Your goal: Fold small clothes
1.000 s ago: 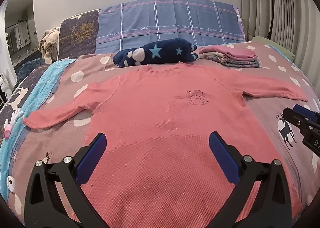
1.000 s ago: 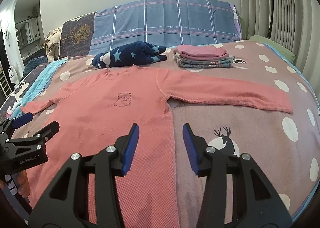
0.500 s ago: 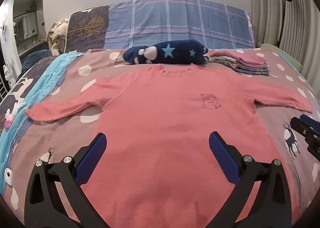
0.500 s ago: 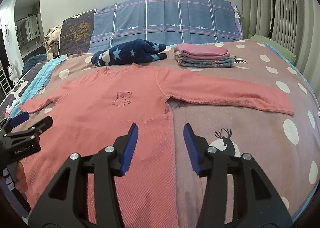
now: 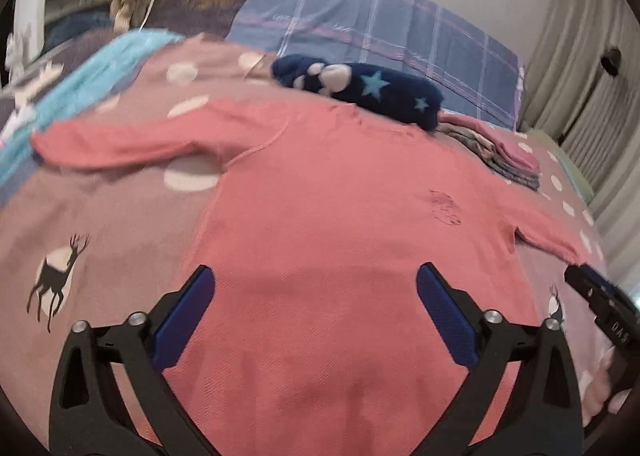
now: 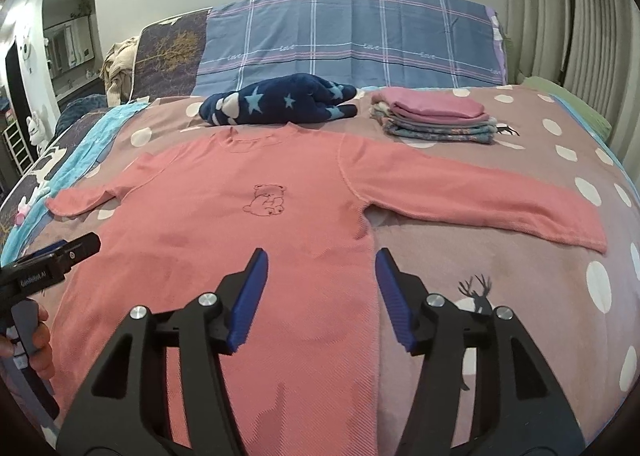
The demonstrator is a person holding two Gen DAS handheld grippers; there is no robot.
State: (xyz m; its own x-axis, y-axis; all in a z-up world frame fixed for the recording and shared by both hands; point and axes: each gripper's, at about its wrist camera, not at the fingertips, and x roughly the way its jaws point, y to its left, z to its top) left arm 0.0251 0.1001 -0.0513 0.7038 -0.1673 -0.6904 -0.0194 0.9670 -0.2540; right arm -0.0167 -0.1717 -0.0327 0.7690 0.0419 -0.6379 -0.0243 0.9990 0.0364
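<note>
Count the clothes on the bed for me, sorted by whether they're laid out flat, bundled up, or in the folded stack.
Laid out flat: 1, the pink long-sleeved top.
Bundled: 1, the navy star-print fleece.
Folded stack: 1 pile; the number of pieces in it cannot be told.
Total: 2 loose garments plus 1 stack.

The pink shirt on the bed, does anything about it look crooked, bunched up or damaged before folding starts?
Nothing stands out. The pink shirt lies flat and face up on the bedspread, both sleeves spread out to the sides, with no tear showing. Darker patches on its lower half look like shadows. Neither tool is gripping it.
</note>
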